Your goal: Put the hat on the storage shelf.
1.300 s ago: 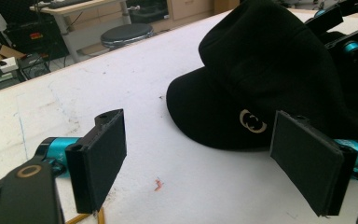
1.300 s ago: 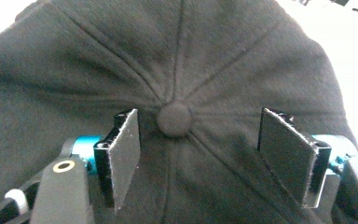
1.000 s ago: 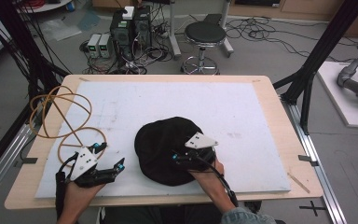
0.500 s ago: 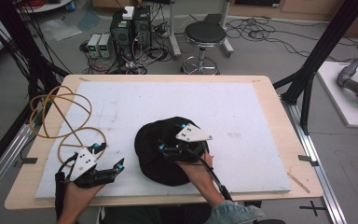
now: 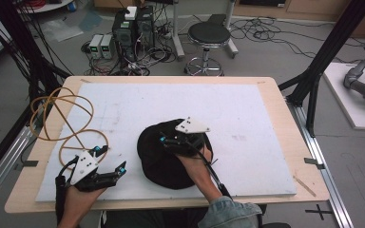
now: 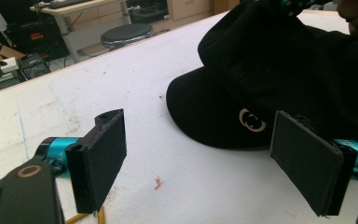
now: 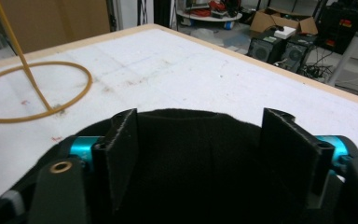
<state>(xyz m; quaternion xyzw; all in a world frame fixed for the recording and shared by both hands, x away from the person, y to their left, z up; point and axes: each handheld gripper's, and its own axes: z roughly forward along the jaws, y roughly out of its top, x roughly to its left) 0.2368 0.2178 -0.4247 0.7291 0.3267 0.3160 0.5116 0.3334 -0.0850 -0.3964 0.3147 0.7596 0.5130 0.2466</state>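
Black cap lies near the table's front edge. We see right gripper jaws closing, fabric between them; left gripper jaws open, empty.

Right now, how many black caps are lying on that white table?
1. The black cap lies on the white table near the front edge, under the right gripper, to the right of the left gripper. More could be hidden beneath it.

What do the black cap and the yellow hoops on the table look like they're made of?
The black cap looks like soft matte woven or felted cloth: it folds and sags, with a small pale stitched or printed emblem. The yellow hoops look like thin smooth rubber or plastic tubing, bending in loose loops; which one is unclear.
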